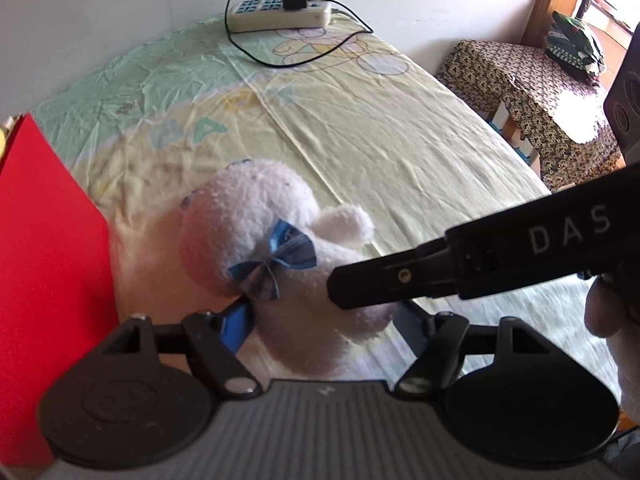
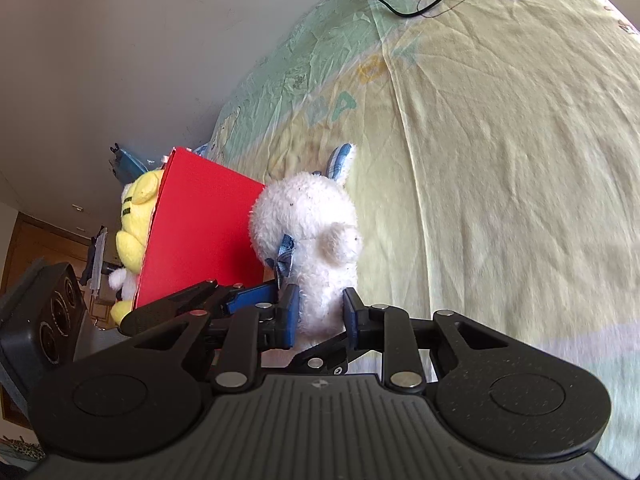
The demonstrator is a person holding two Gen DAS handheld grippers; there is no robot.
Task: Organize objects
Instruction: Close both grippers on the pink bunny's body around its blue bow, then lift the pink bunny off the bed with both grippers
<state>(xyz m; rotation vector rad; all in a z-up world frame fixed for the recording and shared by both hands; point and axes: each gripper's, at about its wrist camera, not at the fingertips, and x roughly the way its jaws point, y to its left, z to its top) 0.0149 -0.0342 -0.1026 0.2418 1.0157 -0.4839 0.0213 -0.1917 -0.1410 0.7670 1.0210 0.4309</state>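
Note:
A white plush rabbit [image 1: 276, 240] with a blue bow and blue-check ears is held above the bed. My left gripper [image 1: 320, 320] is closed on its lower body, its blue pads pressing both sides. My right gripper [image 2: 320, 312] is also closed on the rabbit's [image 2: 312, 232] lower body; it shows in the left wrist view [image 1: 360, 280] reaching in from the right. A red box [image 2: 200, 236] stands just left of the rabbit, also in the left wrist view [image 1: 44, 264]. A yellow plush [image 2: 136, 216] sits inside it.
The bed sheet [image 1: 380, 128] is pale yellow-green with cartoon prints. A power strip [image 1: 280, 14] with a black cable lies at the far edge by the wall. A patterned covered stool [image 1: 532, 92] stands to the right of the bed.

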